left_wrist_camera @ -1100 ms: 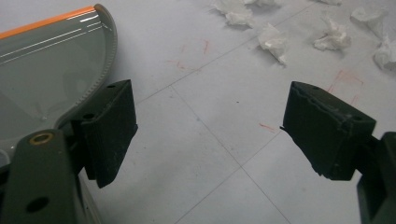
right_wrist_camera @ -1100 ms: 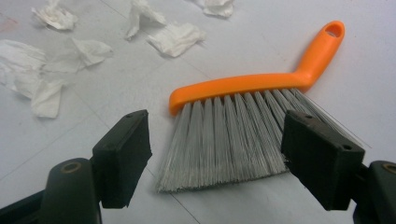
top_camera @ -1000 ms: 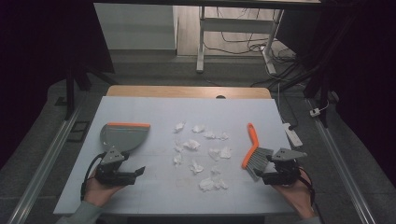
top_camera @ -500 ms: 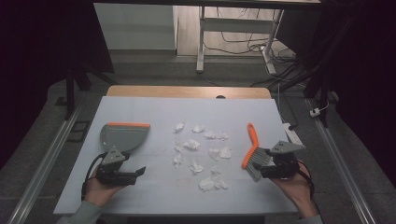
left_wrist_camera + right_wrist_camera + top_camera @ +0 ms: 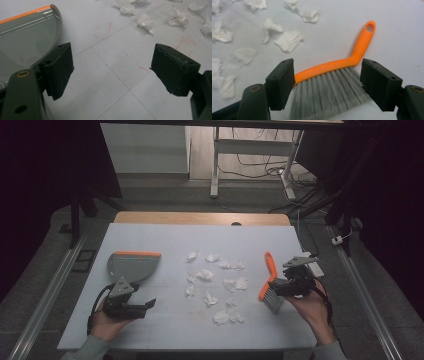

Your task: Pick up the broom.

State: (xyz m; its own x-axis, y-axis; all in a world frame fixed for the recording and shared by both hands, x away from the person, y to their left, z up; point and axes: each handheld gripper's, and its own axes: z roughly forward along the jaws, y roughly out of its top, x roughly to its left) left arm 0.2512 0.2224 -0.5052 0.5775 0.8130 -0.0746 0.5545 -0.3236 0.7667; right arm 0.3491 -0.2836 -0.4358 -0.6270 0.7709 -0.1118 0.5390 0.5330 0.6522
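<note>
Black jaws of the right gripper [image 5: 327,80], just closing yet still wide, straddling the brush [image 5: 337,75] at the surface's right beside paper scraps [image 5: 215,280]: soft bristles may slip; left gripper [image 5: 110,72] gaping empty by dustpan [image 5: 25,37].

The person's left hand [image 5: 107,322] held the black two-jaw left gripper [image 5: 145,305] low, its jaws spread wide with nothing between them. The right hand [image 5: 311,306] carried the black right gripper [image 5: 274,290], jaws standing apart and just then closing a little.
</note>
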